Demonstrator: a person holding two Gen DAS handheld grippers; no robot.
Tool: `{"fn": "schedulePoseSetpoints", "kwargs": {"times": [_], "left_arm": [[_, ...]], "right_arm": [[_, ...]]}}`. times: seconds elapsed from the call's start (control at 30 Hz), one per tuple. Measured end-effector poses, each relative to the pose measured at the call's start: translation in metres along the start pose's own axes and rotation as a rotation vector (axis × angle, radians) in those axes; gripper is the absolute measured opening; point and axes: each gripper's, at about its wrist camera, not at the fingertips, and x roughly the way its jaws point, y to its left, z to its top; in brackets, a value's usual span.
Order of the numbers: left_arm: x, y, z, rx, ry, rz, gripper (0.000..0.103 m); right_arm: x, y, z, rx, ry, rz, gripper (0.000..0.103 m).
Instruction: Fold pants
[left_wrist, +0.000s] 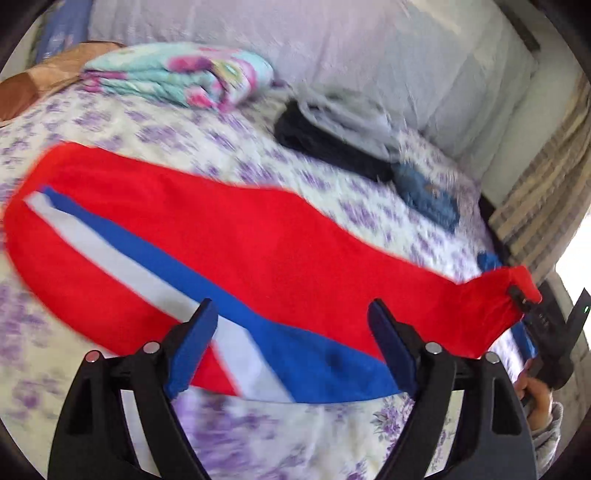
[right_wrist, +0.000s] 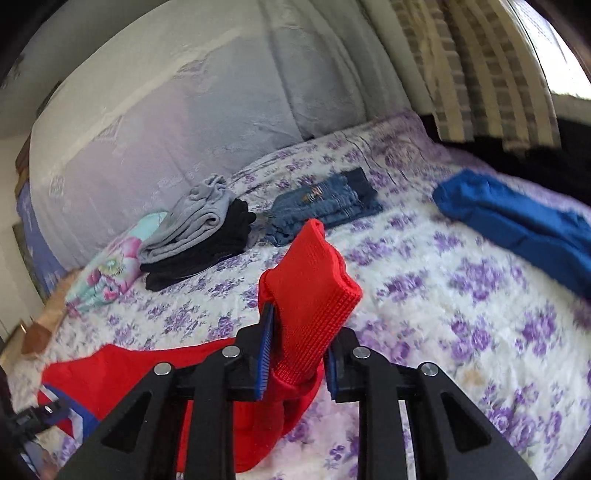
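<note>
Left wrist view: the red pants (left_wrist: 229, 236), with a blue and white side stripe, lie spread across the floral bedspread (left_wrist: 110, 122), which serves as the landmark for all positions here. The left gripper (left_wrist: 295, 347) hangs above the near edge of the pants with its blue-padded fingers (left_wrist: 195, 343) spread wide and nothing between them. At the right end of the pants, the ribbed cuff is lifted off the bedspread and pinched by the right gripper (left_wrist: 519, 295), held by a person's hand (left_wrist: 535, 397) in a grey sleeve. Farther back on the bedspread lie a folded floral blanket (left_wrist: 177, 74), a stack of grey and black clothes (left_wrist: 332, 129), and folded jeans (left_wrist: 428, 195). Motion blur softens the whole view. Right wrist view: the right gripper (right_wrist: 295, 354) has its fingers (right_wrist: 266, 354) pressed onto the red ribbed cuff, which stands up between them above the bedspread (right_wrist: 443, 295); the rest of the pants (right_wrist: 122, 373) trails down to the lower left onto the bedspread. The grey and black stack (right_wrist: 207, 236) and the jeans (right_wrist: 325, 203) lie toward the far side of the bedspread, the floral blanket (right_wrist: 110, 269) at its left, and a blue garment (right_wrist: 517, 221) at its right edge. A striped curtain (right_wrist: 480, 74) hangs beyond the bedspread's far right corner.
</note>
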Motion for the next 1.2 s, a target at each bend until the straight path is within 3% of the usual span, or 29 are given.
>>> {"fn": "schedulePoseSetpoints", "kwargs": {"times": [0.1, 0.2, 0.33, 0.47, 0.57, 0.67, 0.73, 0.8, 0.83, 0.93, 1.0, 1.1, 1.2], "left_arm": [[-0.042, 0.036, 0.014, -0.028, -0.116, 0.100, 0.091], [-0.069, 0.079, 0.021, -0.100, -0.173, 0.194, 0.091], [-0.090, 0.134, 0.017, -0.250, -0.218, 0.240, 0.091], [-0.089, 0.177, 0.006, -0.384, -0.212, 0.229, 0.091], [-0.077, 0.190, -0.002, -0.398, -0.198, 0.227, 0.091], [-0.072, 0.181, -0.003, -0.323, -0.214, 0.246, 0.096], [-0.070, 0.181, -0.001, -0.312, -0.203, 0.232, 0.097], [-0.071, 0.185, -0.003, -0.327, -0.208, 0.207, 0.098], [-0.071, 0.186, -0.003, -0.330, -0.211, 0.197, 0.098], [-0.069, 0.185, -0.003, -0.320, -0.210, 0.201, 0.098], [-0.069, 0.185, -0.004, -0.320, -0.211, 0.201, 0.098], [-0.069, 0.185, -0.003, -0.319, -0.211, 0.201, 0.098], [-0.068, 0.184, -0.004, -0.317, -0.209, 0.205, 0.098]], "right_arm": [[0.000, 0.061, 0.000, -0.205, -0.025, -0.011, 0.024], [0.005, 0.128, -0.015, -0.412, -0.023, 0.011, 0.023], [0.014, 0.200, -0.045, -0.611, 0.010, 0.059, 0.019], [0.024, 0.246, -0.078, -0.780, 0.049, 0.061, 0.017], [0.019, 0.264, -0.094, -0.868, 0.036, 0.047, 0.017], [0.016, 0.274, -0.108, -0.949, 0.043, 0.054, 0.018], [0.015, 0.280, -0.122, -1.025, 0.083, 0.093, 0.034], [0.006, 0.284, -0.133, -1.079, 0.049, 0.109, 0.053], [-0.002, 0.287, -0.137, -1.100, 0.028, 0.121, 0.056], [-0.023, 0.285, -0.128, -1.043, 0.021, 0.204, 0.057], [-0.030, 0.272, -0.100, -0.858, 0.038, 0.271, 0.057], [-0.011, 0.246, -0.064, -0.609, 0.055, 0.199, 0.057], [0.018, 0.237, -0.058, -0.569, 0.104, 0.120, 0.057]]}}
